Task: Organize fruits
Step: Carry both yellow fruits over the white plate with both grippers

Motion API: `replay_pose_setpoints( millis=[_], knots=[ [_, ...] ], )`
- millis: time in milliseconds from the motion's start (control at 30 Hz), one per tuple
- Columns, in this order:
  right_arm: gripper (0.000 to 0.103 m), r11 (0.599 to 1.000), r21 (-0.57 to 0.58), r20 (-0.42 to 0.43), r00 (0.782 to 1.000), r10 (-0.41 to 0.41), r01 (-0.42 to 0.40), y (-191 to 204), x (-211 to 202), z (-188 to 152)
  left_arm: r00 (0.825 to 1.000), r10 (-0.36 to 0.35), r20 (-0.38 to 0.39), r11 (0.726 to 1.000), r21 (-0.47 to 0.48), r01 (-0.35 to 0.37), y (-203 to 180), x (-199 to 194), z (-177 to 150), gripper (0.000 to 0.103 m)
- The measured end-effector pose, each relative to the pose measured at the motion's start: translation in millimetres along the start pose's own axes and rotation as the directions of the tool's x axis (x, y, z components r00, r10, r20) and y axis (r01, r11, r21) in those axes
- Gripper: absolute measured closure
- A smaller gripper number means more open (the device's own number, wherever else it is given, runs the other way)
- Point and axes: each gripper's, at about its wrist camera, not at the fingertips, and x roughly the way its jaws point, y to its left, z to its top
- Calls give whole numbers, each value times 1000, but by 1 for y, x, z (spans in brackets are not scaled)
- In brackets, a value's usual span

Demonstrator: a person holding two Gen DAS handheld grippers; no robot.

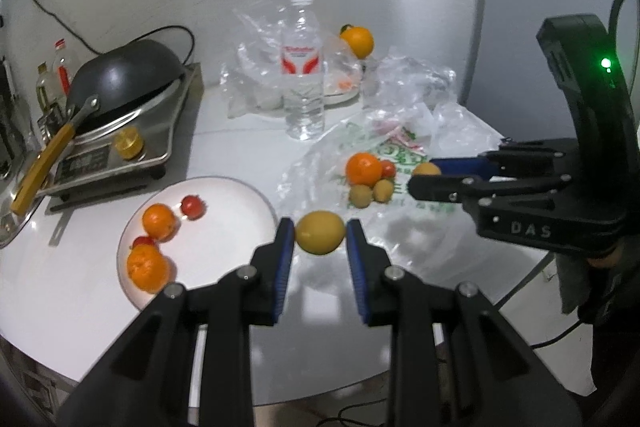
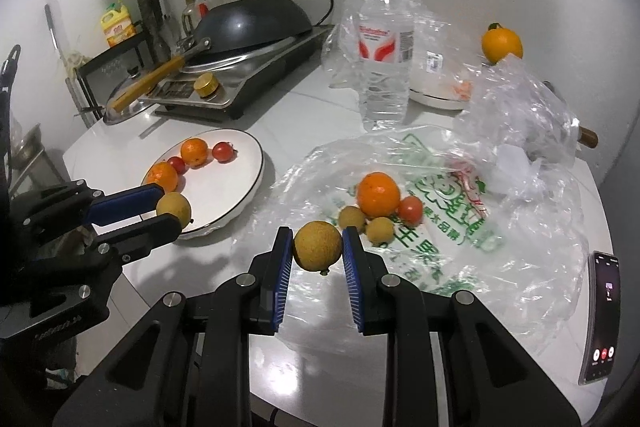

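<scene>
My left gripper (image 1: 320, 239) pinching a yellow-brown round fruit (image 1: 320, 231) just beside the white plate (image 1: 240, 199), my right gripper (image 2: 316, 247) clamped on a second one (image 2: 317, 245) above the printed plastic bag (image 2: 440, 227)

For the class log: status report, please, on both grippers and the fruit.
Left hand-held gripper shut on small yellow-brown round fruit. Right hand-held gripper shut on another. White round plate beside left gripper. Nothing blocking.

- Left gripper (image 1: 320, 239), bottom centre of its own view, is clamped on a small yellow-brown fruit (image 1: 320, 233), tilted downward.
- Right gripper (image 2: 318, 247), lower centre, pinches another round fruit (image 2: 317, 245); its hand seems barely visible.
</scene>
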Motion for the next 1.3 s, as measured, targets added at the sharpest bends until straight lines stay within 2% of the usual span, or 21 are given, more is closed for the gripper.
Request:
replay_pose_setpoints(
  millis=[667, 1300],
  knots=[
    [76, 997, -80, -60, 998, 18, -22, 60, 38, 19, 993, 110, -49, 989, -91, -114, 89, 6, -39, 76],
    [76, 984, -143, -129, 988, 90, -108, 112, 86, 33, 989, 107, -102, 990, -86, -116, 118, 26, -58, 75]
  ],
)
